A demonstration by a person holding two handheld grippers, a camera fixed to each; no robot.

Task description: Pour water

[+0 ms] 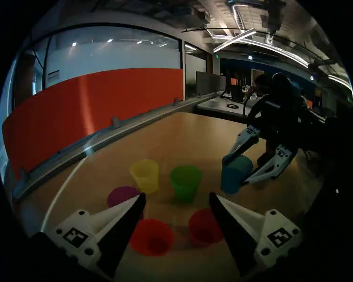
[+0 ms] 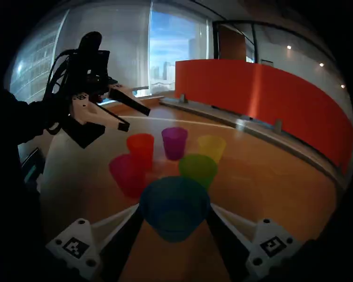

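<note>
Clamped in right gripper [image 2: 174, 207]: blue cup [image 2: 174, 223], one finger pressed to each side, open mouth turned up toward the camera. Cannot tell whether there is water inside. Cannot tell either whether resting on table [image 2: 270, 188] or lifted just off it.

Clustered close beyond it on the wood top: green cup [image 2: 198, 168] nearest, red cup [image 2: 127, 175] to its left, then orange cup [image 2: 140, 147], purple cup [image 2: 174, 142] and yellow cup [image 2: 211, 146] in a row behind. All upright, mouths open. From left gripper view, blue cup just right of green, near but apart.

Left gripper [image 1: 176, 195] spread wide, gripping nothing, poised above the near edge of the cluster, with orange and red cups below the fingertips.

Printed near each finger base: a black-and-white square marker [image 1: 75, 236], block pattern only.

Behind the table: orange partition [image 1: 96, 103] along a rail, glass above. In right gripper view, tall windows [image 2: 172, 47] with bright sky and towers.
</note>
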